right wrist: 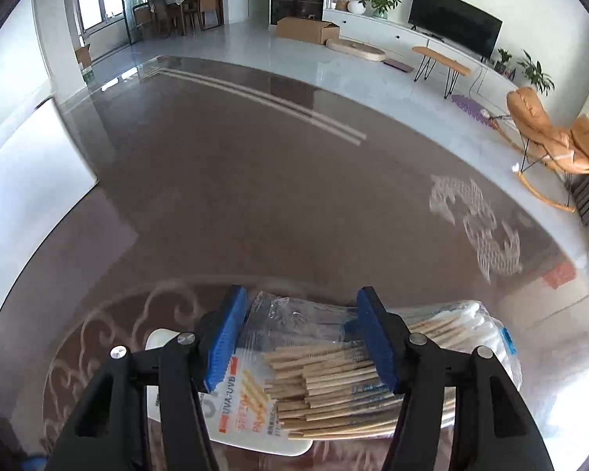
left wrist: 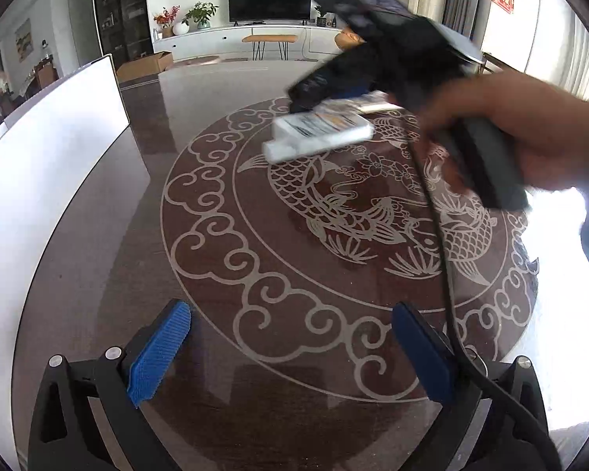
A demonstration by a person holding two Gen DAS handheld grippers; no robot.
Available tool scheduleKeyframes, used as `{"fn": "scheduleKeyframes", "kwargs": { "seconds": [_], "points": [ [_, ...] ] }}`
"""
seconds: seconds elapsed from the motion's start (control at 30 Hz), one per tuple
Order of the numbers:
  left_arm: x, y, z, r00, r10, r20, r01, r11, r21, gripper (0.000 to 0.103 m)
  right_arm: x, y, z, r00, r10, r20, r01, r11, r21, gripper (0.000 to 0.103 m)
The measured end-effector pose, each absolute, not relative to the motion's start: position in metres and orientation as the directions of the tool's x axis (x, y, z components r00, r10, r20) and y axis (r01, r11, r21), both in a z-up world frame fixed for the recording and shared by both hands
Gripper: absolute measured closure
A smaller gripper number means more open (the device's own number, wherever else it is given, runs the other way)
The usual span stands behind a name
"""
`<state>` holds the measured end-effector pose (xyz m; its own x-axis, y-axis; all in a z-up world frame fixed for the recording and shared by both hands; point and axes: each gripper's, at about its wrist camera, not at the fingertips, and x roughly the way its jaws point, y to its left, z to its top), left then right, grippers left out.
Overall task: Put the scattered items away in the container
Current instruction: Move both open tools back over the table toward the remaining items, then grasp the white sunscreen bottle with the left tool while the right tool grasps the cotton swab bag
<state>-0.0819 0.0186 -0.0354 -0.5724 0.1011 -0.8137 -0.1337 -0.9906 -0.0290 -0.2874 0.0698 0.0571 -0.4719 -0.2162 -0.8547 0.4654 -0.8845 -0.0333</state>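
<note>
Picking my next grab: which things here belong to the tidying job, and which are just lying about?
Job: swab bag, white pack under it, white container.
Lying about: TV, cardboard box, rocking chair, bench.

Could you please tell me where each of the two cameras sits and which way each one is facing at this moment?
Left wrist: sits on the left gripper, angled down over the patterned table towards the TV wall; its own blue fingers stand open and empty, with the right gripper and hand ahead.
Right wrist: sits on the right gripper, angled down at the table edge and living room; its fingers straddle a bag of cotton swabs lying on a white packet.
Shared: the table, the packet, the television and the white board.
</note>
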Motion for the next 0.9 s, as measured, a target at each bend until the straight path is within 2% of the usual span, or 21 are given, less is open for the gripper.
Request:
{"fn": "scheduleKeyframes", "kwargs": {
  "seconds": [0.13, 0.23, 0.3, 0.37, 0.47, 0.6, 0.73, 0.8, 0.9],
  "points": [
    [-0.081, 0.016, -0.034, -0.574, 0.107, -0.812, -0.129, -0.991, -0.039, 0.000, -0.171, 0.141, 0.057, -0.503, -0.205, -0.840, 0.424, -0.905, -0.032, 0.043],
    [-0.078, 0.013, -0.032, -0.575, 0.172, -0.800, -0.171, -0.981, -0.088, 0.000, -0.082, 0.199, 0.070, -0.530, -0.204, -0.823, 0.352, -0.936, 0.005, 0.043],
    [-0.079, 0.014, -0.033, -0.572, 0.149, -0.806, -0.160, -0.985, -0.069, 0.000, -0.025, 0.239, 0.103, -0.662, -0.221, -0.716, 0.257, -0.965, 0.060, 0.043],
    [-0.078, 0.017, -0.034, -0.569, 0.123, -0.813, -0.156, -0.987, -0.039, 0.000, 0.020, 0.271, 0.123, -0.740, -0.147, -0.656, 0.130, -0.989, 0.076, 0.043],
    [-0.070, 0.019, -0.030, -0.557, 0.124, -0.821, -0.164, -0.986, -0.038, 0.000, 0.061, 0.305, 0.122, -0.731, -0.014, -0.682, -0.039, -0.997, 0.063, 0.043],
    [-0.029, 0.013, -0.023, -0.561, 0.226, -0.796, -0.162, -0.973, -0.162, 0.000, 0.119, 0.328, 0.108, -0.692, 0.106, -0.714, -0.178, -0.984, 0.026, 0.043],
    [0.009, 0.026, -0.018, -0.565, 0.269, -0.780, -0.221, -0.960, -0.172, 0.000, 0.174, 0.347, 0.113, -0.678, 0.153, -0.719, -0.216, -0.976, -0.005, 0.043],
    [0.020, 0.047, -0.009, -0.551, 0.339, -0.762, -0.319, -0.930, -0.183, 0.000, 0.186, 0.349, 0.112, -0.674, 0.150, -0.723, -0.195, -0.981, -0.022, 0.043],
    [0.030, 0.093, 0.008, -0.557, 0.322, -0.765, -0.450, -0.892, -0.048, 0.000, 0.191, 0.341, 0.112, -0.692, 0.019, -0.722, -0.085, -0.995, 0.056, 0.043]
  ]
}}
